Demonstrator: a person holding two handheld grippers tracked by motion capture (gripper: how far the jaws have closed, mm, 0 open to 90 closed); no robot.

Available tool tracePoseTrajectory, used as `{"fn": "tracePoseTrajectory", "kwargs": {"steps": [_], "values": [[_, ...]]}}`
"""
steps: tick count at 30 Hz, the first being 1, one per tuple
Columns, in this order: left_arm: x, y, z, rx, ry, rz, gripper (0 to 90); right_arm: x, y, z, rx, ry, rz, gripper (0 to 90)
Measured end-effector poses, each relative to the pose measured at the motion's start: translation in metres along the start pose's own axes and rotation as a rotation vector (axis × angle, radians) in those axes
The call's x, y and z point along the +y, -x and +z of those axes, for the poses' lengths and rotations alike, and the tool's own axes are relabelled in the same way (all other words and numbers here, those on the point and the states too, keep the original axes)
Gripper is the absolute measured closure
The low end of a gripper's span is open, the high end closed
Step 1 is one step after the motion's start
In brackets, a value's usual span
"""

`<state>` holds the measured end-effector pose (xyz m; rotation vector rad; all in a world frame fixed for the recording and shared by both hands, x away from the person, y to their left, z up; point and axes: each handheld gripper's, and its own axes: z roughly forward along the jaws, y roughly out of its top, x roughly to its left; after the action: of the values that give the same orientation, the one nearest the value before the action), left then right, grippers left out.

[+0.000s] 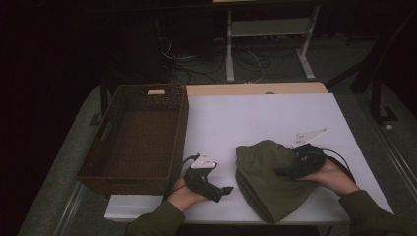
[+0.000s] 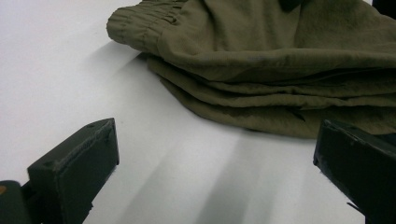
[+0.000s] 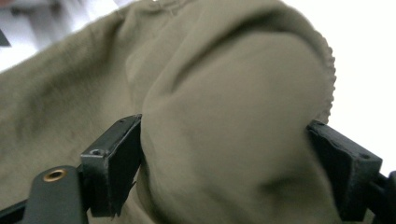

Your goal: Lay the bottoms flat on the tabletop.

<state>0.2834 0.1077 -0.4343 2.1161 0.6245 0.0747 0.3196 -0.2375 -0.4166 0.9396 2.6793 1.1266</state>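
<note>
Right gripper (image 1: 282,172) spread wide around a garment (image 1: 265,182) fold, unclenched, mid-folding; next, clamping toward nine o'clock.

Folded olive cloth garment (image 1: 268,179) on white table (image 1: 255,118), near front edge. Brown woven basket (image 1: 140,137) at left. Left gripper (image 1: 222,193) between basket and garment.

Olive folded garment (image 3: 224,140) bulging between wide-set jaws of the right hand-held gripper (image 3: 224,163), white table (image 3: 364,56) behind
</note>
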Motion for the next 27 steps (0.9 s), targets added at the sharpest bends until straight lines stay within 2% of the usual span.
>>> {"fn": "tracePoseTrajectory", "kwargs": {"steps": [7, 8, 9, 10, 11, 13, 15, 19, 27], "values": [[-0.0001, -0.0001, 0.0002, -0.001, -0.002, 0.002, 0.0, -0.005, -0.0007, 0.0074, -0.013, -0.026, -0.009, 34.3], [-0.0001, 0.0001, 0.0001, -0.002, -0.001, 0.002, 0.6, -0.0064, -0.0012, 0.0082, -0.015, -0.026, -0.012, 40.6], [-0.0001, 0.0002, -0.0001, -0.003, 0.0, 0.005, 0.6, -0.0064, -0.0012, 0.0082, -0.015, -0.026, -0.012, 40.6], [-0.0001, 0.0002, -0.0003, -0.003, -0.001, 0.006, 1.0, -0.0078, -0.0016, 0.0089, -0.012, -0.027, -0.021, 50.4], [-0.0001, 0.0002, -0.0003, -0.003, -0.001, 0.006, 1.0, -0.0078, -0.0016, 0.0089, -0.012, -0.027, -0.021, 50.4], [-0.0001, 0.0003, -0.0002, -0.003, -0.001, 0.006, 0.9, -0.009, -0.002, 0.0096, 0.0, -0.029, -0.026, 60.1], [0.0, 0.0003, -0.0004, -0.003, 0.0, 0.006, 1.0, -0.0097, -0.0022, 0.0102, 0.012, -0.028, -0.032, 66.2], [-0.0001, -0.0001, -0.0007, -0.003, 0.002, 0.006, 1.0, -0.0102, -0.0009, 0.0104, 0.027, -0.019, -0.03, 72.1], [0.0005, -0.0006, -0.0009, 0.0, 0.005, 0.004, 1.0, -0.0007, 0.0014, 0.0107, 0.009, 0.019, -0.045, 75.7]]}}
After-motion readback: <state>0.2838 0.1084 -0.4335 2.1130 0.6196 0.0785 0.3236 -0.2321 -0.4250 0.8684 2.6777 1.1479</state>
